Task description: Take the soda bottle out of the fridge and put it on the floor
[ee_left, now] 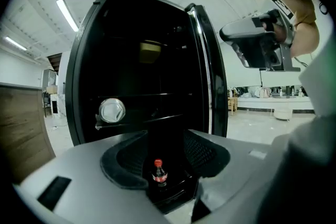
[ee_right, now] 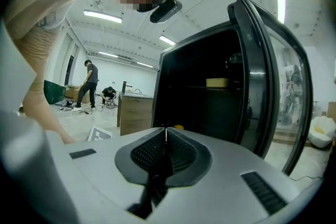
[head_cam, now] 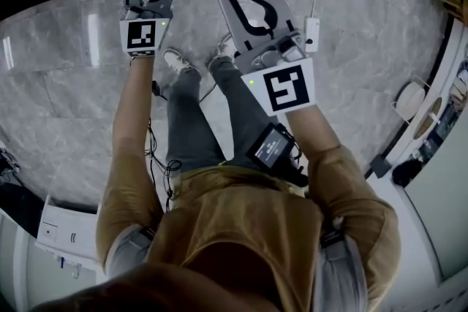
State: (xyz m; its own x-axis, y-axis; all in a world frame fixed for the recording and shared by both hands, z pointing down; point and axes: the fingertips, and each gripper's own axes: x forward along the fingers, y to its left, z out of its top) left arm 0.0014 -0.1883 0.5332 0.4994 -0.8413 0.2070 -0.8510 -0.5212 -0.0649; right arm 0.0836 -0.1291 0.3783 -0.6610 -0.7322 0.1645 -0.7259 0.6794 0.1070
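No words or numbers can be read anywhere. The left cube (head_cam: 140,36) and the right cube (head_cam: 287,88) each show a black and white square pattern, not letters. The soda bottle (ee_left: 159,172) has a red label, too small to read. The little screen (head_cam: 271,146) strapped to the arm is too dark to read. A square pattern sheet (ee_right: 100,134) lies on the floor.

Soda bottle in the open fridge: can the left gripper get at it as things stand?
Probably yes: the left gripper points at the upright soda bottle with jaws apart, the fridge door stands open, and nothing shows between them.
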